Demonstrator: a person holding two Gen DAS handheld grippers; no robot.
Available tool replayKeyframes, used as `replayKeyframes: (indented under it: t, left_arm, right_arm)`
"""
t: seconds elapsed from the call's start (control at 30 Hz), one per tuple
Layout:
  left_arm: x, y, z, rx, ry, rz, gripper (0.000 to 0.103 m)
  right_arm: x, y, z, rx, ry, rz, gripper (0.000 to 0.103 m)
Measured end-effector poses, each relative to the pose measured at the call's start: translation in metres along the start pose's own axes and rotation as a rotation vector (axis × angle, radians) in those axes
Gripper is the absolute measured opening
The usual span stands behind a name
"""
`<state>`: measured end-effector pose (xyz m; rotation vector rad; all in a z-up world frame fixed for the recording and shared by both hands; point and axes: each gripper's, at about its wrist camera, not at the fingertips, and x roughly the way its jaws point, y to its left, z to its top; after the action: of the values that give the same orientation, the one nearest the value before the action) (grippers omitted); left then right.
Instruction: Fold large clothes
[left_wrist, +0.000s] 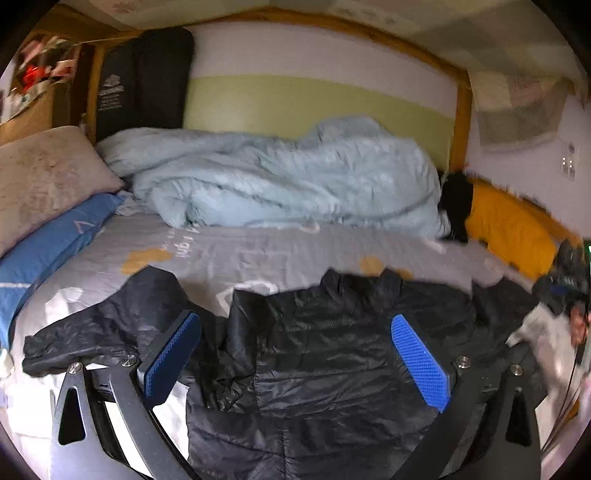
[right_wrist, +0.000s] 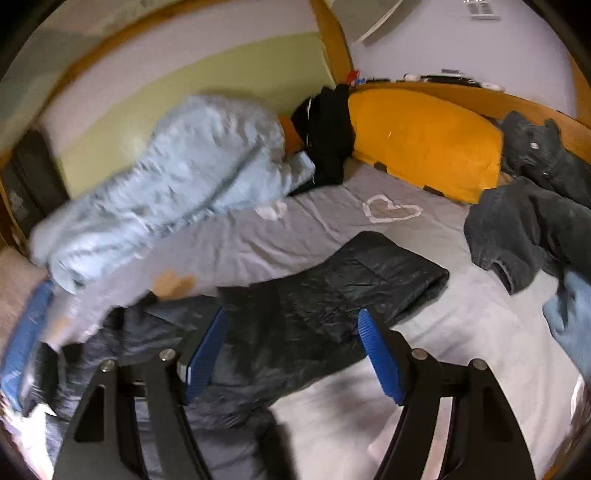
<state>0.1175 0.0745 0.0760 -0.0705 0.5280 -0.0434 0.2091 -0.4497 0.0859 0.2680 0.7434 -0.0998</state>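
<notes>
A black quilted jacket lies spread flat on the grey bed sheet, one sleeve stretched out to the left. My left gripper hovers above the jacket's body, jaws wide open, with nothing between the blue pads. In the right wrist view the jacket's other sleeve reaches out to the right across the sheet. My right gripper hangs over that side of the jacket, open, and its pads press on nothing.
A bunched light blue duvet fills the back of the bed. Pillows lie at the left, a yellow cushion at the foot. Dark grey clothes and a light blue garment are heaped at the right. A wooden frame rims the bed.
</notes>
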Motion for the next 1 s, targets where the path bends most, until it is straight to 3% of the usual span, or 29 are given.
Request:
replayKeyframes:
  t: [0.13,0.3,0.4,0.43,0.47,0.5,0.53,0.6,0.73,0.87,1.0]
  left_arm:
    - [0.034,0.004,-0.014,0.046,0.045,0.06,0.103]
    - [0.061,0.027,-0.028,-0.032,0.137,0.048,0.103]
    - [0.066,0.033,-0.033,-0.03,0.164,0.043,0.103]
    - [0.066,0.032,-0.033,-0.019,0.167,0.048,0.103]
    - [0.066,0.03,-0.032,-0.005,0.168,0.056,0.103]
    - [0.064,0.027,-0.031,0.011,0.158,0.066,0.103]
    - [0.061,0.024,-0.03,0.026,0.14,0.071,0.103]
    - [0.055,0.019,-0.029,0.044,0.12,0.07,0.103]
    - [0.04,0.013,-0.028,0.03,0.1,0.044,0.103]
    - [0.026,0.007,-0.025,-0.007,0.081,0.012,0.103]
    - [0.018,-0.008,-0.025,0.02,0.052,-0.002,0.103]
  right_arm:
    - [0.058,-0.005,-0.007,-0.054,0.1,-0.123,0.071]
    - [0.107,-0.013,-0.018,-0.124,0.222,-0.23,0.071]
    - [0.123,-0.019,-0.025,-0.151,0.247,-0.28,0.064]
    - [0.126,-0.021,-0.026,-0.159,0.247,-0.296,0.06]
    - [0.128,-0.022,-0.027,-0.168,0.239,-0.313,0.046]
    - [0.129,-0.023,-0.027,-0.175,0.229,-0.316,0.031]
    - [0.129,-0.023,-0.027,-0.174,0.218,-0.314,0.008]
    - [0.119,-0.025,-0.023,-0.131,0.149,-0.316,0.007]
    - [0.083,-0.002,-0.012,-0.069,0.072,-0.156,0.007]
    - [0.032,0.059,-0.027,-0.159,0.03,0.076,0.007]
    - [0.012,0.113,-0.058,-0.181,0.091,0.254,0.008]
